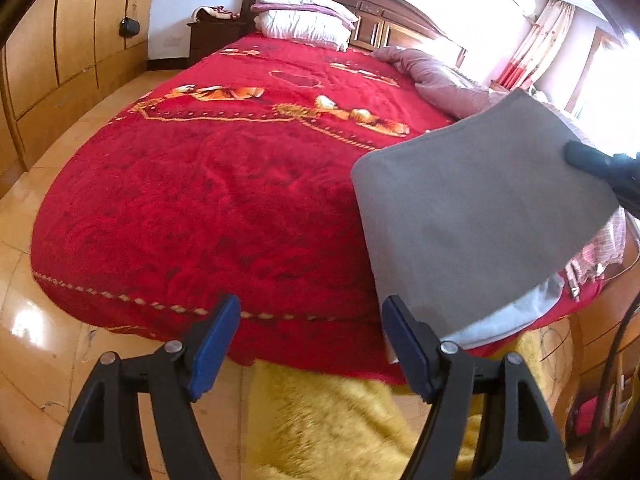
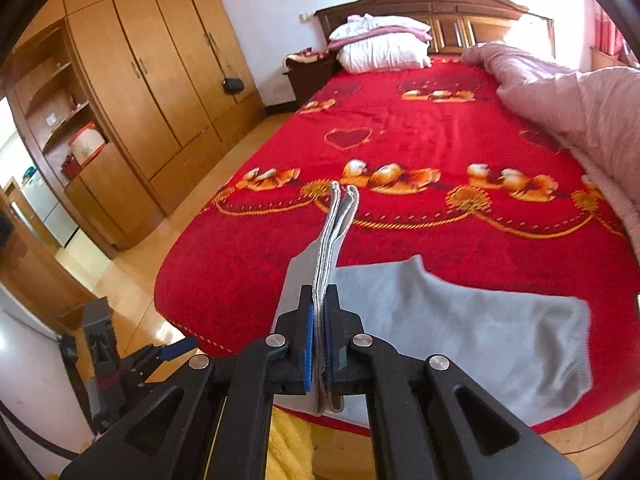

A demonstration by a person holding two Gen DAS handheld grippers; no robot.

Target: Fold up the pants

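The grey pants (image 1: 480, 216) are held up as a folded flap over the near right corner of the red bed (image 1: 224, 184). My right gripper (image 2: 319, 344) is shut on the stacked edge of the pants (image 2: 332, 240), seen edge-on between its blue pads. The rest of the pants (image 2: 472, 328) lies flat on the bed below. In the left wrist view the right gripper (image 1: 600, 164) shows as a black tip on the flap's far right. My left gripper (image 1: 312, 344) is open and empty, just left of the flap near the bed's foot edge.
A pink quilt (image 2: 568, 100) lies bunched on the bed's right side. White pillows (image 2: 380, 46) sit by the headboard. Wooden wardrobes (image 2: 152, 80) line the left wall. A yellow fluffy rug (image 1: 336, 420) lies on the tiled floor below the bed's edge.
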